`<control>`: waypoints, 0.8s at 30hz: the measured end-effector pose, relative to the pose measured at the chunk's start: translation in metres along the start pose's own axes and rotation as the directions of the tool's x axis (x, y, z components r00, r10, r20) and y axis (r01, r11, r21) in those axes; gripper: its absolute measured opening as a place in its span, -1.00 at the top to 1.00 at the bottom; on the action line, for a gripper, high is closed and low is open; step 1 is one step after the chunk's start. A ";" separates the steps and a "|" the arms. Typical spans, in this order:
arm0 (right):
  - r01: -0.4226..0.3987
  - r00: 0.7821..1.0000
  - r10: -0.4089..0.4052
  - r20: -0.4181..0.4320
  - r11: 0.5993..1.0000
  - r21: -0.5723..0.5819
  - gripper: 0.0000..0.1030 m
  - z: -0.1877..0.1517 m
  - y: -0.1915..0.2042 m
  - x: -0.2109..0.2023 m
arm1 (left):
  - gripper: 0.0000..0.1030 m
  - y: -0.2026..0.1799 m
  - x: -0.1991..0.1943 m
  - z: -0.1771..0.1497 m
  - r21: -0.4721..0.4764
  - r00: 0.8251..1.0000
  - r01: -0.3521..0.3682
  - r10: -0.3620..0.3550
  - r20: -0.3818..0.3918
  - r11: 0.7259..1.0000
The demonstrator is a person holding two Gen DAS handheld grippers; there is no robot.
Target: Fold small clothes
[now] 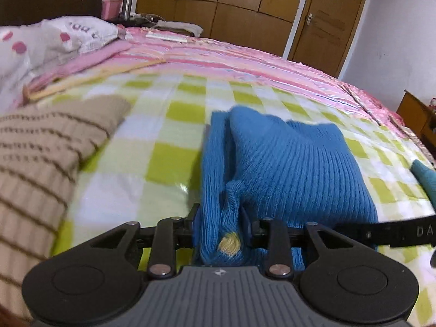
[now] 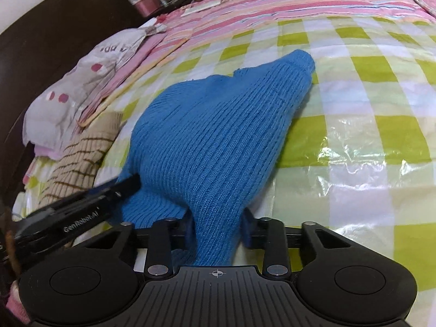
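We have the blue knit garment [image 2: 215,136] bunched on the green-and-white checked blanket [image 2: 354,125], toward the middle of the bed, under a clear plastic sheet [image 2: 362,158] that crinkles on the blanket's right side. Its near hem is gathered up off the surface. Our left gripper [image 1: 220,229] is pinched narrow on one fold of that hem, beside a small yellow patch [image 1: 230,244]; our right gripper [image 2: 218,231] is clamped narrow on another fold, cloth filling the gap between its pads. The garment's far tip points toward the pink striped bedding [image 2: 272,2] along the far edge. To the left, apart from the blue knit, lies a beige striped knit [image 1: 41,150] near the pillow [image 1: 49,41]. The blanket's right side is bare checks.
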State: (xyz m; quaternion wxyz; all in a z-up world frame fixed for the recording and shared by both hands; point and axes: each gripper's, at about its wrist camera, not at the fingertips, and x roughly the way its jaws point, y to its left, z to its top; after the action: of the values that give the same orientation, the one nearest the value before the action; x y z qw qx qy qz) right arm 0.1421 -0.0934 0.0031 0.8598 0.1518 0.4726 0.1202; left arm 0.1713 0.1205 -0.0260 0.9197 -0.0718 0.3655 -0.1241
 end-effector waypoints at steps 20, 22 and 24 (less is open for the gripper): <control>0.160 0.985 -0.150 0.087 0.981 -0.113 0.36 -0.053 -0.026 -0.115 | 0.32 -0.062 -0.074 -0.046 0.036 0.984 0.168 -0.165 -0.064 0.985; 0.140 0.986 -0.124 0.111 0.978 -0.152 0.36 -0.045 -0.009 -0.112 | 0.32 -0.058 -0.071 -0.045 0.025 0.987 0.154 -0.153 -0.057 0.988; 0.117 0.989 -0.099 0.107 0.978 -0.173 0.35 -0.035 0.010 -0.099 | 0.32 -0.057 -0.068 -0.048 0.025 0.987 0.149 -0.147 -0.060 0.989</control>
State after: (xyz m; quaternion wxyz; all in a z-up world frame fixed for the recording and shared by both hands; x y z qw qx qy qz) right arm 0.0597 -0.1139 0.0659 0.8973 0.0536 0.4248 0.1078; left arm 0.0806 0.0834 -0.0037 0.8979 -0.0816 0.3838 -0.1994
